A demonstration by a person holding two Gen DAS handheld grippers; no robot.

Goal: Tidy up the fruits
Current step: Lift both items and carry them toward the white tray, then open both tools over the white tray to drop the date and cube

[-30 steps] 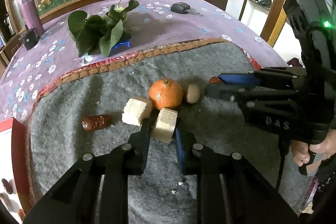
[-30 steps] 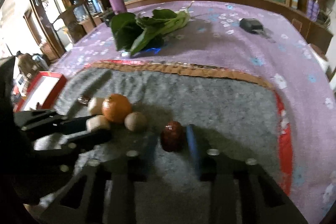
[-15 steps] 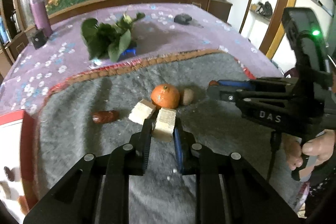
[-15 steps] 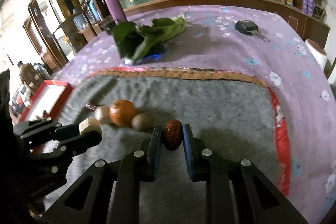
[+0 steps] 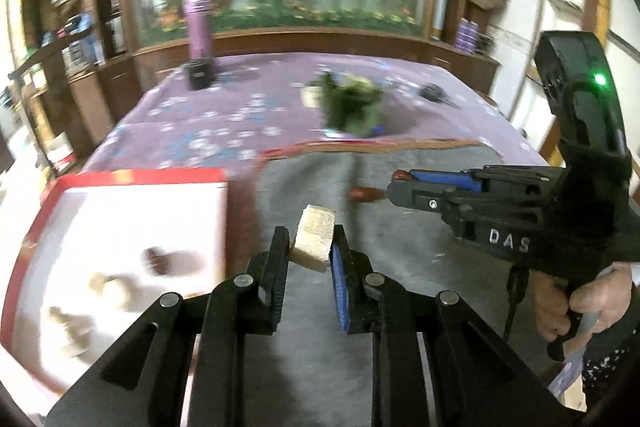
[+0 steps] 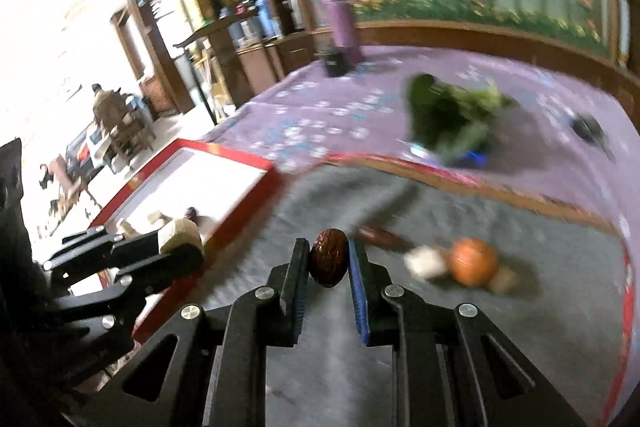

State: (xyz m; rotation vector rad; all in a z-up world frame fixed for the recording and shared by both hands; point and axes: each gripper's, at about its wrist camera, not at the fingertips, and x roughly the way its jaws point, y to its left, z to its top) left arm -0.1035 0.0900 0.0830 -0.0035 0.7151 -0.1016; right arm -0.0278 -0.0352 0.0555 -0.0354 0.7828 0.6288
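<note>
Two claws are loaded: the left claw clenches a pale cube-shaped fruit chunk beside the red-rimmed tray, and the right claw grips a red date above the grey mat.

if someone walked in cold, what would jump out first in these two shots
Most striking are the two loaded grippers: the left gripper is shut on a pale cut block, the right gripper on a dark red date, both lifted above the grey mat. Next is the red-rimmed white tray at the left, already holding a few pieces. An orange lies on the mat at right.
</note>
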